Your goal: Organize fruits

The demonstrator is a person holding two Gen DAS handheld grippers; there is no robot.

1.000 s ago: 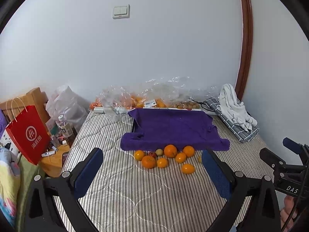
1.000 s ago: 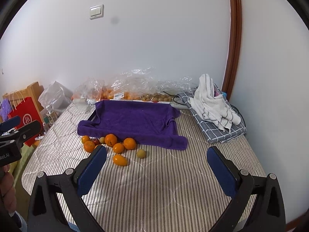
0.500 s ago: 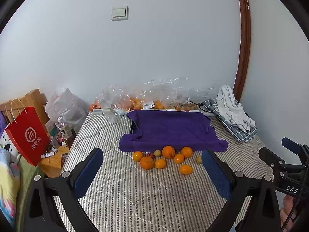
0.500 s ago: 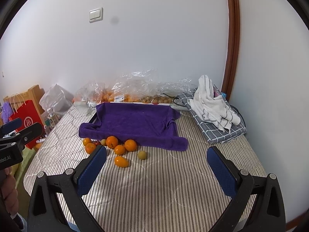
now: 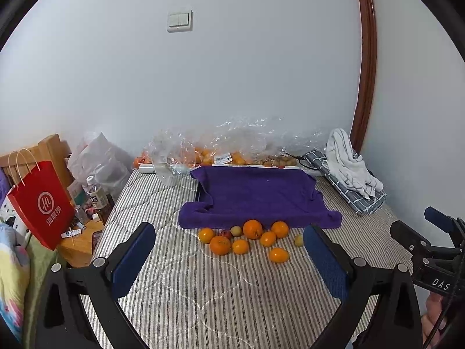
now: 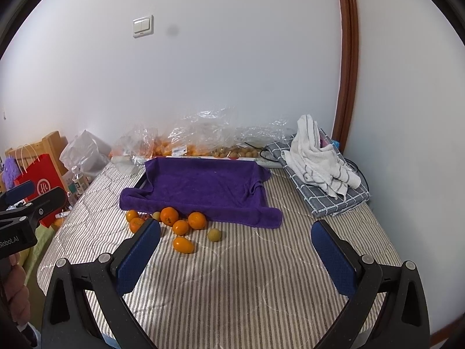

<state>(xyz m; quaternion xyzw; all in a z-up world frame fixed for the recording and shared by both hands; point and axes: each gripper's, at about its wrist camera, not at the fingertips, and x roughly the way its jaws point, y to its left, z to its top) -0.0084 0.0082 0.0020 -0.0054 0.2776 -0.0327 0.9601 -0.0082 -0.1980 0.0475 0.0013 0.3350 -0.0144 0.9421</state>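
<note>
Several oranges (image 5: 252, 229) lie in a loose cluster on the striped mattress, with a small red fruit (image 5: 225, 234) and two small green fruits (image 5: 236, 230) among them. Just behind them sits a tray draped in a purple towel (image 5: 255, 195). My left gripper (image 5: 229, 254) hovers open above the near mattress, nothing between its blue pads. In the right wrist view the same oranges (image 6: 169, 216) sit left of centre, one green fruit (image 6: 214, 235) apart to the right, and the purple towel (image 6: 203, 186) behind. My right gripper (image 6: 235, 248) is open and holds nothing.
Clear plastic bags (image 5: 232, 148) of more fruit line the wall. A white towel on a folded grey checked cloth (image 6: 322, 168) lies at the right. A red paper bag (image 5: 43, 203), bottles and a wooden stand crowd the left bedside. The mattress (image 6: 247, 285) edge is near.
Both views have pulled back and tilted up slightly; the fruits and towel sit a little lower and smaller. Nothing on the mattress has moved.
</note>
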